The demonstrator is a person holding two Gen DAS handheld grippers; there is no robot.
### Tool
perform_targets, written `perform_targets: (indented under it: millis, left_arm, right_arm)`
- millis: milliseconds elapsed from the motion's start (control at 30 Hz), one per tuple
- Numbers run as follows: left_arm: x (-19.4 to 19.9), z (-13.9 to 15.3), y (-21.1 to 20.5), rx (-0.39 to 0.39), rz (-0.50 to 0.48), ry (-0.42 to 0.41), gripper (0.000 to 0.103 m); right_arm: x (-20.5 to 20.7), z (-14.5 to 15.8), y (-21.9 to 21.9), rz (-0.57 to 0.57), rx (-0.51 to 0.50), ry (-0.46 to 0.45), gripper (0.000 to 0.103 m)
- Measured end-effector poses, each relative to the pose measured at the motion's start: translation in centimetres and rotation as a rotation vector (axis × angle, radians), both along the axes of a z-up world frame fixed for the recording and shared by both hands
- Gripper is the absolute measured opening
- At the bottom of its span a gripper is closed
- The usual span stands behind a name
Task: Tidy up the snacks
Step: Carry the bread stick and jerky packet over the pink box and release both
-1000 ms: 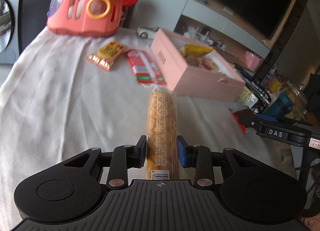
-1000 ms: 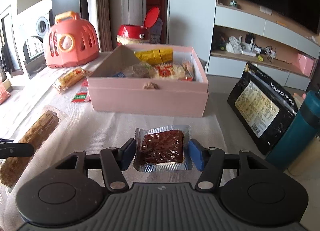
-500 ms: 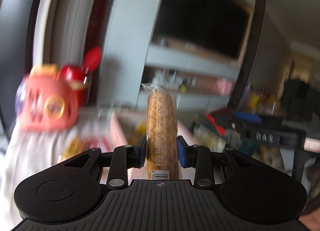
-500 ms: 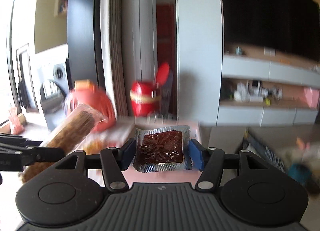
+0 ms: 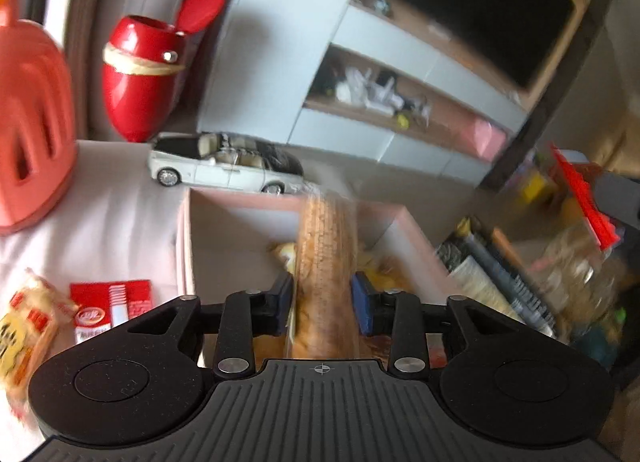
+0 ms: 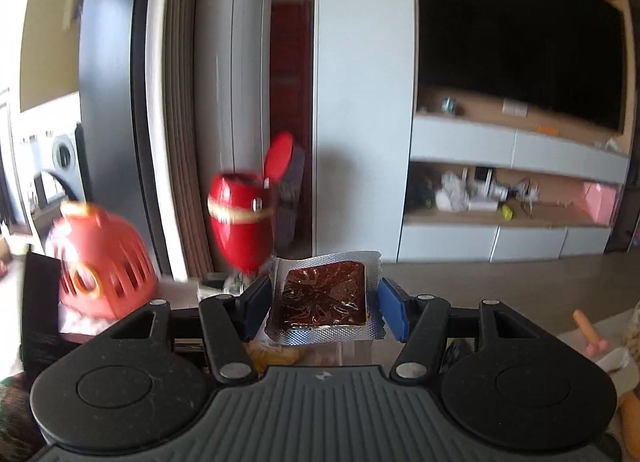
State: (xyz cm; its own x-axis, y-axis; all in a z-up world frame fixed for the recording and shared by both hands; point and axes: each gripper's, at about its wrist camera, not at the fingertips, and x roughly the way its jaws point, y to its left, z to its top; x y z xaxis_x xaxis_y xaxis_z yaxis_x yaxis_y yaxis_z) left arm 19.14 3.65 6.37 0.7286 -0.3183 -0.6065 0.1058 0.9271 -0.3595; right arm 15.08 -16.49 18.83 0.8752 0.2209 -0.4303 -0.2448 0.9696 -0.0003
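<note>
Left gripper point(image 5: 322, 299) clamped the corn pack point(image 5: 325, 266) over the pink box point(image 5: 188, 246); right gripper point(image 6: 325, 308) pinched the foil packet point(image 6: 325, 296). Risk: long pack could've snagged the far wall.

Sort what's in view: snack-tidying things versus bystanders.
Job: long clear-wrapped corn cob; square foil-edged dark brown snack pack; open pink cardboard box; red-and-white flat packet; yellow crinkly bag.
Bystanders: white toy convertible car; glossy red egg-shaped bin; coral plastic carrier.

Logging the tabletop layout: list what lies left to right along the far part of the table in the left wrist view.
Orange-pink carrier → red container with its lid flipped up → white toy car.
</note>
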Motion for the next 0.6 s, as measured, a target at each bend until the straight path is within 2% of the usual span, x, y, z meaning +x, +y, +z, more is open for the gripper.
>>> perform_targets:
  millis: [33,167,200,267,333,367,467,600]
  left_arm:
    - [0.2,0.1,0.2,-0.008,-0.015,-0.015,0.037]
    - [-1.3,2.0,4.4,-0.145,0.012,-0.152,0.037]
    - [-1.8,2.4,5.3,-0.145,0.031,-0.166,0.037]
    - [-1.8,3.1,7.2,-0.101,0.088,-0.156,0.037]
    - [-1.5,2.7,8.9,-0.032,0.136,-0.11,0.037]
    - [-1.4,2.1,9.2,-0.002,0.142,-0.08,0.037]
    - [-0.9,-0.3,9.9,0.046,0.105,0.003,0.037]
    - [0.2,-2.8,9.2,0.167,0.066,0.047,0.034]
  right_arm:
    - [0.7,-0.8,0.4,0.006,-0.004,0.025,0.059]
    - [2.9,-4.4,1.8,0.036,-0.003,0.131,0.059]
    - [3.2,-5.7,2.3,0.053,0.0,0.167,0.06]
    - [4.4,-8.0,3.5,0.104,0.001,0.27,0.066]
    - [5.2,-10.1,4.7,0.129,-0.006,0.365,0.066]
    - [5.1,-10.9,5.3,0.125,-0.02,0.381,0.066]
    - [3.3,-11.3,6.2,0.121,-0.057,0.334,0.067]
    - [0.3,-10.5,6.6,0.13,-0.058,0.267,0.078]
